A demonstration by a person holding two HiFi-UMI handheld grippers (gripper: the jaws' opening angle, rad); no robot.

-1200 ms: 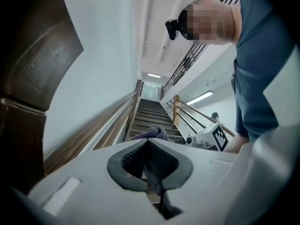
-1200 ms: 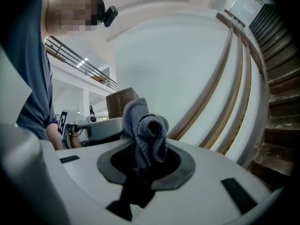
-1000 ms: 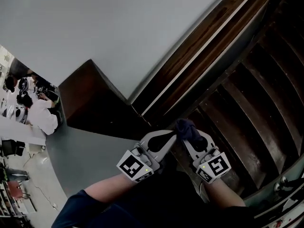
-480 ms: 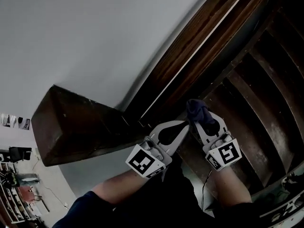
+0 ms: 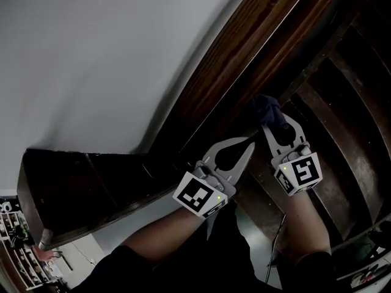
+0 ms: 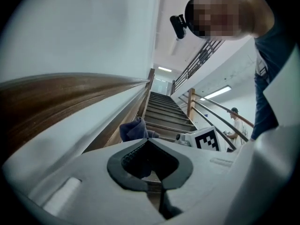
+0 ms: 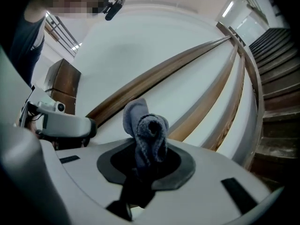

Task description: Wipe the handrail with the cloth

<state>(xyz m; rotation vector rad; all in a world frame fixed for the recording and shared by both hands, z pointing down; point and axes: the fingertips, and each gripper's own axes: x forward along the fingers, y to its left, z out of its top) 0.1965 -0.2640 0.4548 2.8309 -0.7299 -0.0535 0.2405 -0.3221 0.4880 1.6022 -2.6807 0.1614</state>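
Right gripper (image 5: 276, 126) is clamped shut on a dark blue-grey fuzzy cloth (image 5: 267, 110). In the right gripper view the cloth (image 7: 145, 130) is bunched up and pokes out past the closed jaws of that gripper (image 7: 147, 149), so it's def held tight.

In the head view the cloth sits center-right of the frame, right by the lower-right edge of the long dark brown wooden handrail (image 5: 226, 72). The rail runs diagonally from lower left to upper right along the plain white wall (image 5: 91, 54). Can't tell if the cloth is actually touching the wood, tbh.

Left gripper (image 5: 249, 146) is just left of and below the right one, tips pointing toward the cloth. Its own view shows the gripper (image 6: 148, 142) w/ jaw tips pressed together and nothing between them, only the oval gap further back. The cloth (image 6: 133, 129) is just past its tips, w/ the handrail (image 6: 56, 97) sweeping along the left side.

Dark wooden stair treads (image 5: 342, 115) fill the right of the head view. The 2 forearms come in from the bottom edge.
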